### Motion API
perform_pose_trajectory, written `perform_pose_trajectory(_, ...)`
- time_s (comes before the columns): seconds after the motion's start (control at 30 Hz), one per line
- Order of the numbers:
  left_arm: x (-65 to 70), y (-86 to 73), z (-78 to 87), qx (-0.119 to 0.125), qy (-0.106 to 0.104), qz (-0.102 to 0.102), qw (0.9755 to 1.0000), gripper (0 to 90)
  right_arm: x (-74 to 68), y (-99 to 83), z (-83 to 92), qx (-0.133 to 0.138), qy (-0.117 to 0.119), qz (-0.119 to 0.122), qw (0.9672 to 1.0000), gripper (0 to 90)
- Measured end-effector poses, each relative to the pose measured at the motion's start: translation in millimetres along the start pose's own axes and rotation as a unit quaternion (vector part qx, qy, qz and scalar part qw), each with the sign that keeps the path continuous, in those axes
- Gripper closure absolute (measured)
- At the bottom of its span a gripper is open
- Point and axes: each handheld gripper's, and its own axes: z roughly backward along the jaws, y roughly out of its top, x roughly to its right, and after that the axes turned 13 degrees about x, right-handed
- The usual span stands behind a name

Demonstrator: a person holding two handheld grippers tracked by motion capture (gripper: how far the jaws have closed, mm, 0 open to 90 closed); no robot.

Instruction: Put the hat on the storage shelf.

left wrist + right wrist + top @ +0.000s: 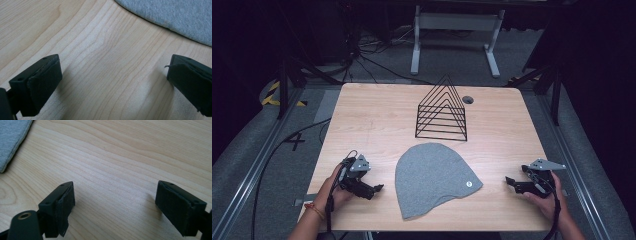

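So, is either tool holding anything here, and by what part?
Nothing is held. The left tool and right tool both stand open over bare table, apart from the grey beanie lying flat between them.

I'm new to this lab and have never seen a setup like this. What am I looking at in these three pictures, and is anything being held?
A person sits at a wooden table holding a two-jaw tool in each hand: the left gripper and the right gripper. The wide picture comes from a camera above the table. The other two come from small cameras riding on each gripper, looking along its black jaws at the wood. On the table lie a flat grey beanie between the grippers and, behind it, a black wire rack shaped like a triangle. Both grippers have their jaws wide open with only bare table between them, so nothing is held.
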Motion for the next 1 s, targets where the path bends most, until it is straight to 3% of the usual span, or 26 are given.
perform_pose_trajectory(0.23, 5.8, 0.7, -0.2, -0.003, 0.018, 0.014, 0.9997, 0.1, 1.0, 0.8, 0.5, -0.005, 0.005, 0.003, 1.0, 17.4)
perform_pose_trajectory(0.33, 7.7, 1.4, -1.1, -0.002, 0.02, 0.013, 0.9997, 0.2, 1.0, 1.9, 1.7, 0.0, 0.012, 0.001, 0.9999, 28.6)
perform_pose_trajectory(0.43, 11.2, 6.3, -0.3, -0.014, 0.012, -0.001, 0.9998, 3.1, -0.8, 8.5, -0.3, 0.002, 0.031, 0.007, 0.9995, 38.3)
perform_pose_trajectory(0.5, 15.5, 9.2, -2.0, -0.011, -0.007, -0.005, 0.9999, 12.4, -7.9, 17.1, -2.4, 0.012, 0.045, 0.021, 0.9987, 42.6)
perform_pose_trajectory(0.6, 27.3, 14.2, -11.8, 0.009, -0.017, -0.008, 0.9998, 19.4, -22.5, 32.0, -8.3, 0.017, 0.07, 0.048, 0.9962, 50.2)
perform_pose_trajectory(0.7, 38.0, 20.6, -19.7, 0.008, -0.026, -0.021, 0.9994, 23.7, -46.4, 44.4, -18.9, 0.012, 0.098, 0.084, 0.9916, 59.9)
perform_pose_trajectory(0.77, 48.2, 26.2, -24.5, 0.009, -0.029, -0.028, 0.9991, 23.5, -63.3, 49.3, -27.1, 0.008, 0.124, 0.115, 0.9856, 64.4)
perform_pose_trajectory(0.83, 52.8, 30.8, -25.5, 0.022, -0.028, -0.034, 0.9988, 24.0, -79.7, 54.0, -36.3, 0.002, 0.154, 0.13, 0.9794, 68.6)
perform_pose_trajectory(0.9, 57.1, 35.5, -24.5, 0.036, -0.034, -0.018, 0.9986, 25.2, -90.1, 57.0, -44.5, -0.003, 0.169, 0.141, 0.9755, 70.4)
perform_pose_trajectory(0.97, 65.9, 40.6, -24.7, 0.039, -0.037, -0.034, 0.998, 24.4, -99.3, 59.4, -53.8, -0.007, 0.173, 0.145, 0.9741, 73.5)
perform_pose_trajectory(1.0, 70.9, 41.8, -25.6, 0.035, -0.039, -0.036, 0.998, 24.3, -101.7, 59.5, -58.3, -0.004, 0.182, 0.134, 0.9742, 75.4)
